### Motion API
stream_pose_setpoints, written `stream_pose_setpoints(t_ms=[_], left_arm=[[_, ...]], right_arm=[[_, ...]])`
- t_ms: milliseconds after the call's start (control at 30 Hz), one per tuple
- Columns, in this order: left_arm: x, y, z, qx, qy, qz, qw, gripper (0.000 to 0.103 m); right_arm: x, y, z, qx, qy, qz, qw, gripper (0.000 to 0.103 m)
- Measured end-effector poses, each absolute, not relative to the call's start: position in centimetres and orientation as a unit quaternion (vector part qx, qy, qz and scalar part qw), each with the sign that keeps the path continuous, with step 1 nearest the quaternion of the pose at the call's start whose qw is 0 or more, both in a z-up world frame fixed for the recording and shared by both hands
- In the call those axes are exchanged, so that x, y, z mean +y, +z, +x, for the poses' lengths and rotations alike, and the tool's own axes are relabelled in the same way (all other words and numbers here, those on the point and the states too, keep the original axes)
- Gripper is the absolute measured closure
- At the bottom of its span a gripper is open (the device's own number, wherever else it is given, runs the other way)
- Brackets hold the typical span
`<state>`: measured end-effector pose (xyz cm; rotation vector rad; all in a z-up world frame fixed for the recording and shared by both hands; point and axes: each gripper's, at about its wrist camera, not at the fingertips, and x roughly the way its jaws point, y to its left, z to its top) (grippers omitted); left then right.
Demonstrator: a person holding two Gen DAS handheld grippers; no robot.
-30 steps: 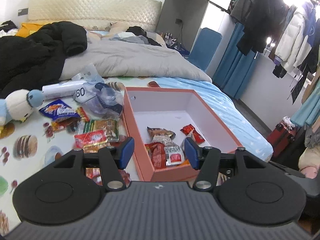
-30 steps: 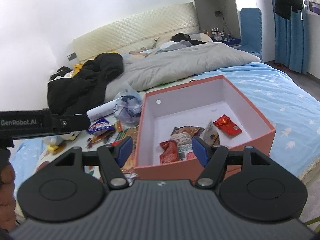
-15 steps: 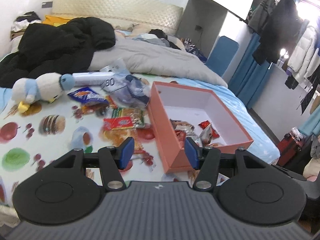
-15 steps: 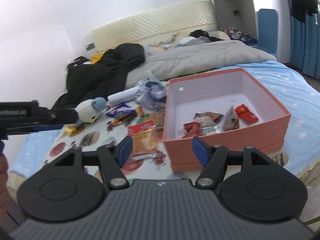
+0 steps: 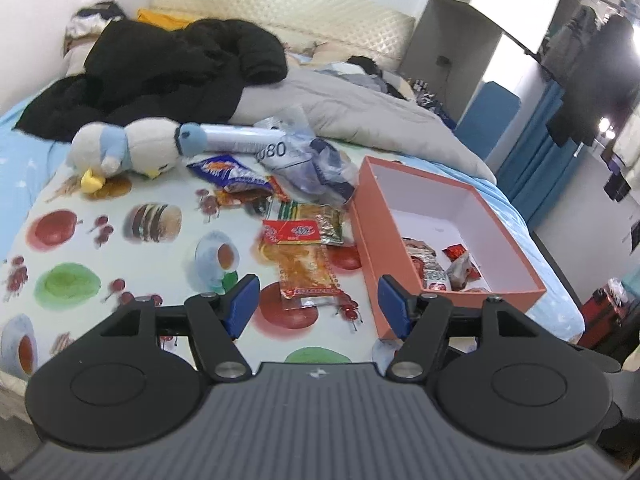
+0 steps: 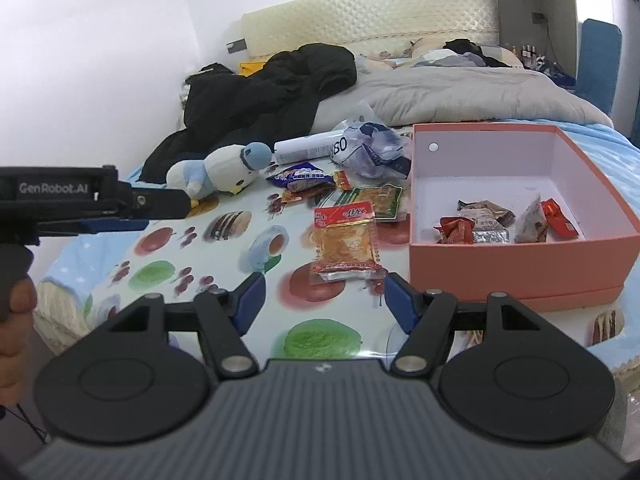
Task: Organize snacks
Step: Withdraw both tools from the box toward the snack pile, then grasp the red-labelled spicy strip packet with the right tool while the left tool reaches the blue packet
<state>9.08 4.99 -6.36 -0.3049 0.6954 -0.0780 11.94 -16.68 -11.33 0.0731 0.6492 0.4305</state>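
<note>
Partly, the right tongs hide the orange snack packet's near edge.

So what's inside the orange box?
The orange box holds a few snack packets: red wrappers, a silver one, a brown one and a red packet. They overlap, so anything beneath them is hidden.

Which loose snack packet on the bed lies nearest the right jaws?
The long clear packet of orange strips with a red header, directly ahead of the right gripper; the green packet and blue packet lie beyond.
</note>
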Motion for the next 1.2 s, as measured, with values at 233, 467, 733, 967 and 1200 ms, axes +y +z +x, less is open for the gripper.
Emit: stream_pose_setpoints(t_ms=[233,467,733,967,1200], left_arm=[[7.2,-8.1,12.5,0.342,-0.025,-0.173,0.923,0.033],[9.6,-11.2,18.0,0.355,-0.021,-0.199,0.913,0.033],[12.8,-14.6,24.9,0.359,-0.004,-0.229,0.905,0.033],[12.2,-17.5,31.7,0.37,0.023,-0.123,0.92,0.033],[11.3,-20.3,39.3,0.393,0.018,-0.008,0.919,0.034]], right_arm=[[-14.6,-11.8,13.8,0.319,0.238,0.026,0.917,0.016],[-11.1,-12.9,16.1,0.32,0.259,-0.006,0.911,0.01],[-7.2,-16.5,20.8,0.355,0.261,-0.031,0.897,0.01],[-5.3,-20.4,25.6,0.375,0.233,-0.055,0.895,0.01],[-4.8,-23.7,30.3,0.389,0.201,-0.04,0.898,0.018]])
